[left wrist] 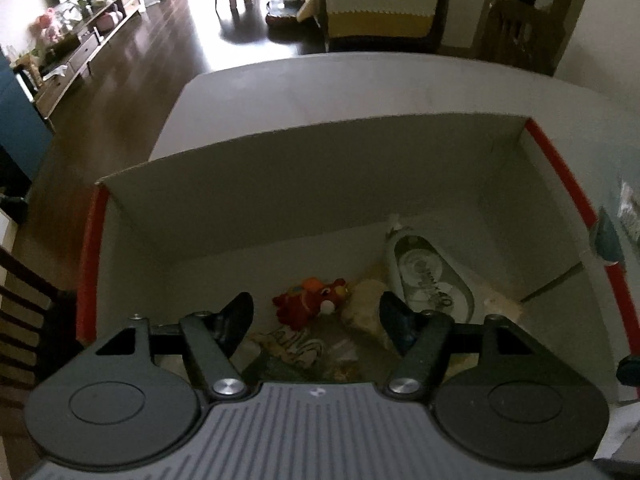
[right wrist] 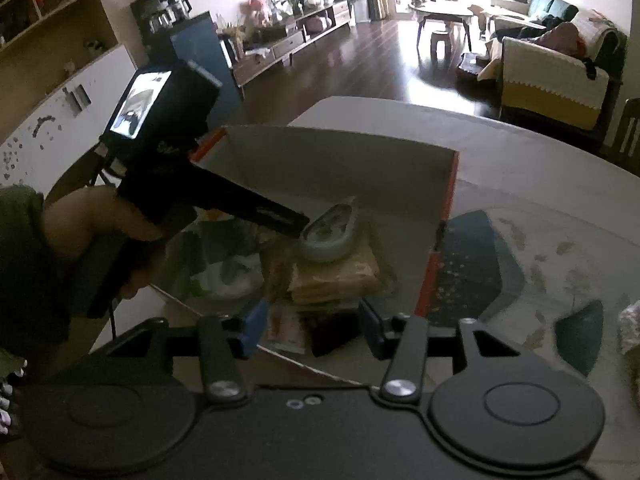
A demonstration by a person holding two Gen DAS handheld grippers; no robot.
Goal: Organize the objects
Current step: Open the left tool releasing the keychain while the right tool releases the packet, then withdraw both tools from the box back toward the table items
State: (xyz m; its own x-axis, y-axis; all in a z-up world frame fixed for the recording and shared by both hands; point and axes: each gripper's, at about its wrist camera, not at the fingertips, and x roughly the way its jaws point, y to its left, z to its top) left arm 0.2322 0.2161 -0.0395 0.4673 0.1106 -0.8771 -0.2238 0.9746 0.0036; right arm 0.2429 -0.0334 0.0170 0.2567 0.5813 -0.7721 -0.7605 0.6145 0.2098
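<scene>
Two hand-held grippers work over one box [left wrist: 312, 184] with red outer sides, standing on the table [left wrist: 360, 84] toward its near edge. We see the left hand-held gripper [left wrist: 316, 316] lowered inside the box, jaws spread and gripping nothing; the right hand-held gripper [right wrist: 312, 326] hovers at the near rim, likewise released and empty.

Contents, left wrist view: a red plush toy [left wrist: 310, 302] lies on the floor of the box between the left fingers, touching a pale soft lump [left wrist: 364, 308] to its right. Beyond that rests an oval grey case [left wrist: 430, 280] with a clear lid, which the right wrist view shows sitting on yellowish packets [right wrist: 336, 272].

Handling, in our judgement: the toy looks light, soft and compressible, so a pinch across its body should hold. The case looks rigid and smooth, likely slippery; gripping across its narrow width seems safest.

Writing: marks on the case lid and on a wrapper under the toy are not legible.
</scene>
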